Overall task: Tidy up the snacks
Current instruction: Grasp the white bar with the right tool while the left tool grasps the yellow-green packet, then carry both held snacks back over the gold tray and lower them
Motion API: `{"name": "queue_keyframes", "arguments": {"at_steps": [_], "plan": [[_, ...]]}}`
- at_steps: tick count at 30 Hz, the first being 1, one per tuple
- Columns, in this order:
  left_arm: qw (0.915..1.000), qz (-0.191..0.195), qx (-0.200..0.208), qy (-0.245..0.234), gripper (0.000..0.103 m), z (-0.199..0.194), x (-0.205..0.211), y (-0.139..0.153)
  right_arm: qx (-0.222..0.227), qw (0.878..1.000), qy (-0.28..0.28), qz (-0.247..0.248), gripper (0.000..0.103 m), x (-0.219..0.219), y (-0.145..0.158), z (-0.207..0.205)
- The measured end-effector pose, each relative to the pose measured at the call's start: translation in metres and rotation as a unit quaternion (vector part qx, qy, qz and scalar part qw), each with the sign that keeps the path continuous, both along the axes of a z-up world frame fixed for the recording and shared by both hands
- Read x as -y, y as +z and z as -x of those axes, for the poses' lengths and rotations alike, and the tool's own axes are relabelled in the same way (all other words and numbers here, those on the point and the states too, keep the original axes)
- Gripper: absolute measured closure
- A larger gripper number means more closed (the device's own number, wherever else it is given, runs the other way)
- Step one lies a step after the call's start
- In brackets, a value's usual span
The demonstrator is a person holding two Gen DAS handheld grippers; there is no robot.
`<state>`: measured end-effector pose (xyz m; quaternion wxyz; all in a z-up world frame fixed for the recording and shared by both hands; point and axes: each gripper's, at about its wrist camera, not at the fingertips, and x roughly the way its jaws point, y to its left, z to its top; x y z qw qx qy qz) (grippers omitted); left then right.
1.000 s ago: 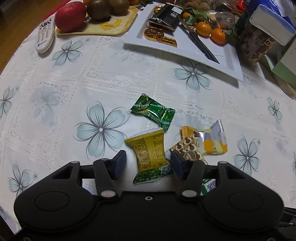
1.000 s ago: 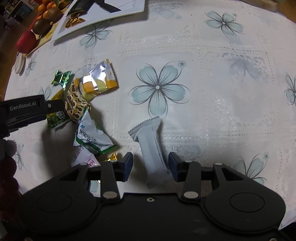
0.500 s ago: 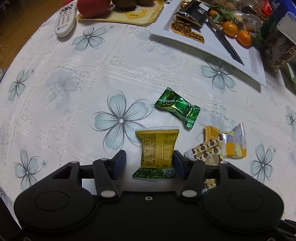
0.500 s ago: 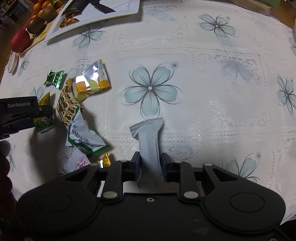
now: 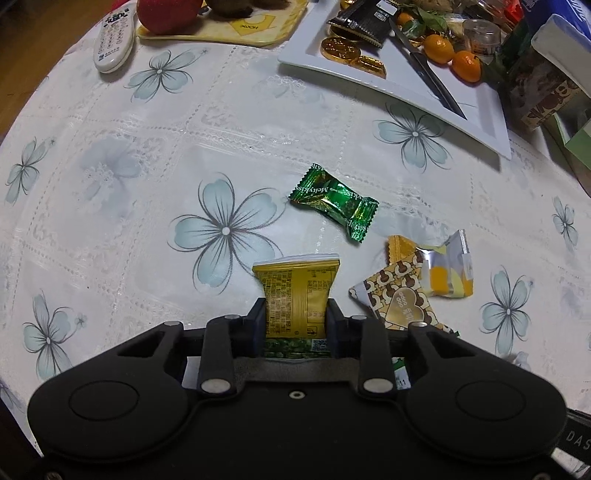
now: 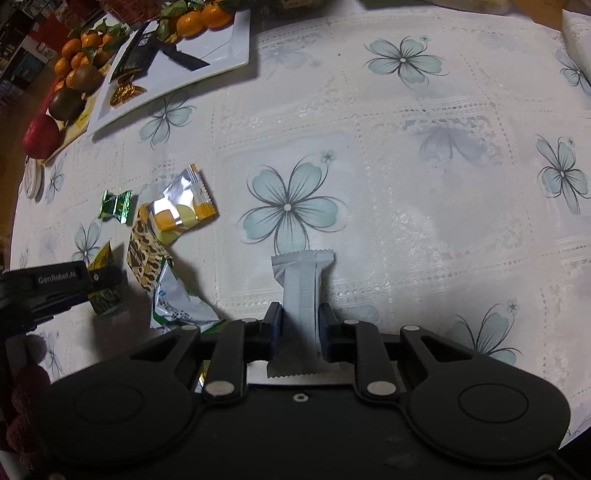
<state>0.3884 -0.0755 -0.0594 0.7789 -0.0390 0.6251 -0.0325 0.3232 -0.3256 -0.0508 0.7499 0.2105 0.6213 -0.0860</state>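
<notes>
My left gripper point(image 5: 295, 325) has its fingers point(image 5: 256, 325) pressed against both sides of a yellow packet point(image 5: 297, 291), pinching its middle while its far end sticks out ahead over the bench point(image 5: 110, 206). My right gripper point(image 6: 300, 326) is clamped the same way on a grey bar point(image 6: 301, 284), whose crimped far end fans out above a blue flower printed on the cloth.

Just right of the yellow packet lies a brown patterned packet point(image 5: 400, 302), touching a silver-and-orange packet point(image 5: 441, 269) beyond it. A green candy point(image 5: 334, 201) sits a little farther out, apart from the rest. In the right view a white-and-green pouch point(image 6: 177, 306) lies beside the brown packet, near my left gripper, which shows at the left edge.

At the far side stands a white tray point(image 5: 491, 122) carrying gold coins point(image 5: 340, 48), a black packet point(image 5: 360, 20), a knife point(image 5: 428, 74) and small oranges point(image 5: 467, 64). Left of it a yellow mat point(image 5: 251, 27) holds a red apple point(image 5: 166, 14), and a white remote point(image 5: 114, 44) lies next to that. Boxes point(image 5: 543, 92) crowd the far right corner.
</notes>
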Motion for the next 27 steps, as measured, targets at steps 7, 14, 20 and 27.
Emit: {"name": "queue_keyframes", "arguments": {"at_steps": [7,14,20,27], "plan": [[0.9994,-0.018,0.016,-0.025,0.064,0.022,0.003,0.023,-0.012,1.000,-0.008,0.016,0.082,0.001,0.000,0.003],[0.9971,-0.048,0.023,-0.054,0.064,0.050,0.008,0.040,-0.046,0.998,-0.024,0.024,0.082,0.000,0.000,0.007],[0.9950,-0.050,0.031,-0.081,0.064,0.081,0.008,0.063,-0.039,0.999,-0.021,0.022,0.082,-0.006,0.025,0.025],[0.9934,-0.022,0.013,-0.112,0.063,0.122,0.006,0.081,-0.006,1.000,-0.008,0.021,0.082,-0.016,0.065,0.056]]}}
